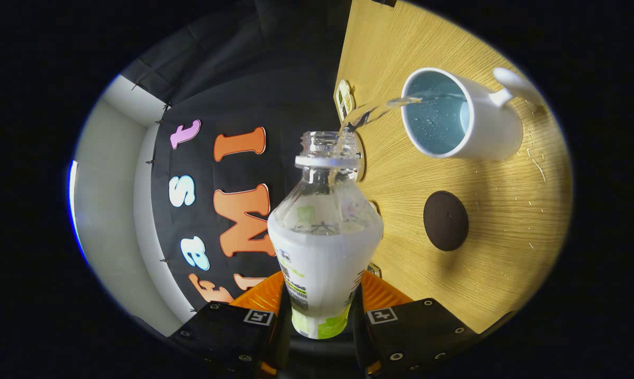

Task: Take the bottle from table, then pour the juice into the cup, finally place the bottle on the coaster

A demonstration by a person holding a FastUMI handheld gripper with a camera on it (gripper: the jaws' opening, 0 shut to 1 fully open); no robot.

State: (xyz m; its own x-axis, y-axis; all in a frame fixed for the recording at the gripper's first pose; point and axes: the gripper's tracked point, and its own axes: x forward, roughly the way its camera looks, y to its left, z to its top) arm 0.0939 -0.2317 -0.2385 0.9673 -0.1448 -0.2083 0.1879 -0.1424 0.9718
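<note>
Clear bottle [325, 237] clamped between tool [322, 308] fingers, stream arcing into white cup [462, 116] beyond.

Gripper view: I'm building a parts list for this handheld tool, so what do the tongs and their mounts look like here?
The tongs are two ribbed, wedge-shaped fingers, each fixed to a black angular block. Each block carries a small square black-and-white fiducial marker near its inner corner and several round screw heads along its face. No cables or sleeves are visible.
</note>
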